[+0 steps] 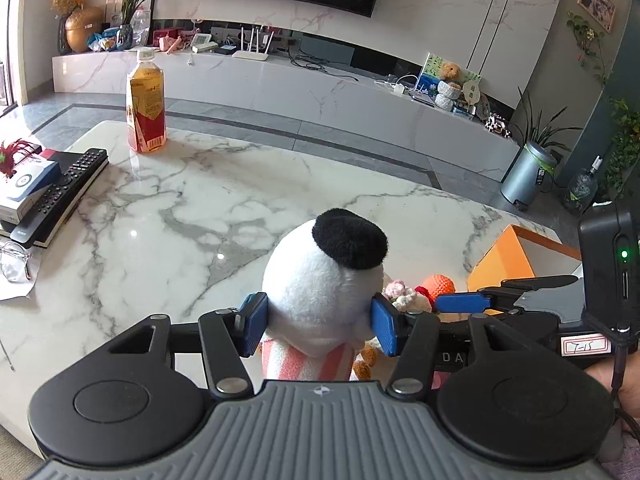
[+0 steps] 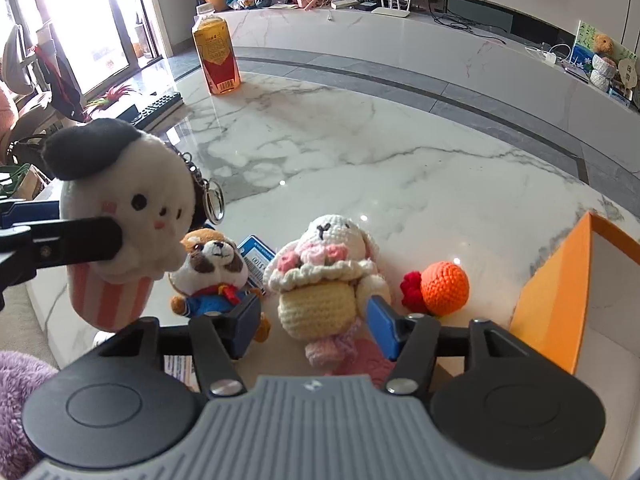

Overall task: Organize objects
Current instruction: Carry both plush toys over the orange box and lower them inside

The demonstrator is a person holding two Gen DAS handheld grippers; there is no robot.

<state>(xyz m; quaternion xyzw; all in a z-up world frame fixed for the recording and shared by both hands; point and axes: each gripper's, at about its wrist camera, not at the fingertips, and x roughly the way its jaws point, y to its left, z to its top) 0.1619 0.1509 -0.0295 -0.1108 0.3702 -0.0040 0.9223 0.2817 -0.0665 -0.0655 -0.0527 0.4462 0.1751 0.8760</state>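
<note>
My left gripper (image 1: 320, 322) is shut on a white plush toy (image 1: 320, 276) with a black cap and a pink-striped body, its blue pads pressed into both sides of the head. In the right wrist view the plush (image 2: 132, 204) hangs lifted at the left, keyring (image 2: 214, 200) dangling. My right gripper (image 2: 312, 322) is open, low over the marble table (image 2: 360, 152). A crochet bunny cupcake (image 2: 320, 280) stands between its pads with a gap on each side. A small dog plush (image 2: 214, 268) and an orange crochet ball (image 2: 446, 288) with a red flower (image 2: 412, 292) lie beside it.
An orange box (image 2: 560, 292), open and white inside, stands at the right table edge. A tea bottle (image 1: 146, 108) stands far left. A remote (image 1: 60, 196), boxes and glasses (image 1: 14, 260) lie along the left edge. A blue card (image 2: 256, 258) sits behind the dog.
</note>
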